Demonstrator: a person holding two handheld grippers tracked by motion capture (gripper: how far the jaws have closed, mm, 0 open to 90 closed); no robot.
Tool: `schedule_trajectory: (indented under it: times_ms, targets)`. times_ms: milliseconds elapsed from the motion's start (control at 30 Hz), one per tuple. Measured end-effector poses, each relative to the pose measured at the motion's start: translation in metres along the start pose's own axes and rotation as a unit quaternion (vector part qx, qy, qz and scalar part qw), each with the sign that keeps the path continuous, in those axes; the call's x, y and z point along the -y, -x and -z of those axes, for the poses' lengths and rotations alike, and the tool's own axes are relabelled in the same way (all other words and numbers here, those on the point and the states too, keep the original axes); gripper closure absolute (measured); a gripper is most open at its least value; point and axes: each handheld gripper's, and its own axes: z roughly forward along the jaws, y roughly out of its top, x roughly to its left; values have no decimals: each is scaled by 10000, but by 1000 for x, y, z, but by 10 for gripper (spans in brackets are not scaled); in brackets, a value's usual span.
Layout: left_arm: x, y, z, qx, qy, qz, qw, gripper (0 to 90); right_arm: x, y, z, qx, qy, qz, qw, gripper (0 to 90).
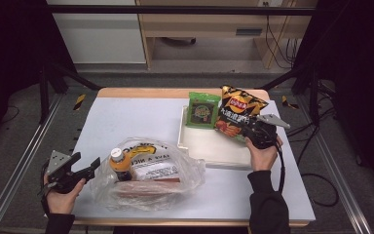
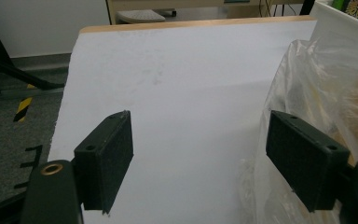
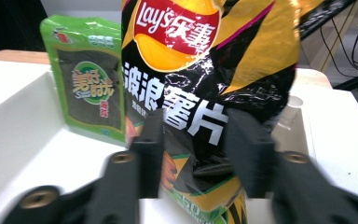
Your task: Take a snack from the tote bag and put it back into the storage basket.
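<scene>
White tabletop (image 1: 126, 122) under dark room; right gripper (image 3: 193, 154) fingers clamp chip bag (image 3: 205, 70); left gripper (image 2: 200, 158) fingers wide.

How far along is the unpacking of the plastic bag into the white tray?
Done: a green snack packet stands in the white tray. In hand: the right gripper has its jaws either side of the chip bag, upright over the tray; a firm grip cannot be told. Left: a bottle and a flat packet remain in the plastic bag; the left gripper waits open beside it.
</scene>
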Motion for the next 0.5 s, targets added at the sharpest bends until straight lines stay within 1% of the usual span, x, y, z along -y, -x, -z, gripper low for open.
schedule_trajectory:
  times_ms: [33,67,100,133,167,200,233,267,367,400,500]
  targets:
    - [0,0,0,-1,2,16,10000,222,0,1,-3,9,-30,-19,10000,670]
    - [0,0,0,0,6,19,10000,222,-1,3,-8,82,-85,-18,9999,708]
    - [0,0,0,3,8,21,10000,222,-1,3,-8,82,-85,-18,9999,708]
    - [0,0,0,2,0,-3,10000,222,-3,4,-12,172,-116,13,9998,714]
    - [0,0,0,4,-3,-8,10000,222,-3,5,-13,190,-119,15,9997,715]
    - [0,0,0,9,-5,-10,10000,222,-4,6,-15,253,-139,67,9996,715]
    - [0,0,0,9,-5,-10,10000,222,-4,6,-15,253,-139,67,9996,715]
    - [0,0,0,8,-2,-7,10000,222,-6,8,-18,328,-152,90,9993,717]
    - [0,0,0,11,5,-4,10000,222,-8,10,-21,368,-190,64,9991,717]
    - [0,0,0,13,4,16,10000,222,-9,12,-24,424,-207,127,9988,713]
    - [0,0,0,10,5,19,10000,222,-11,12,-26,445,-272,178,9985,699]
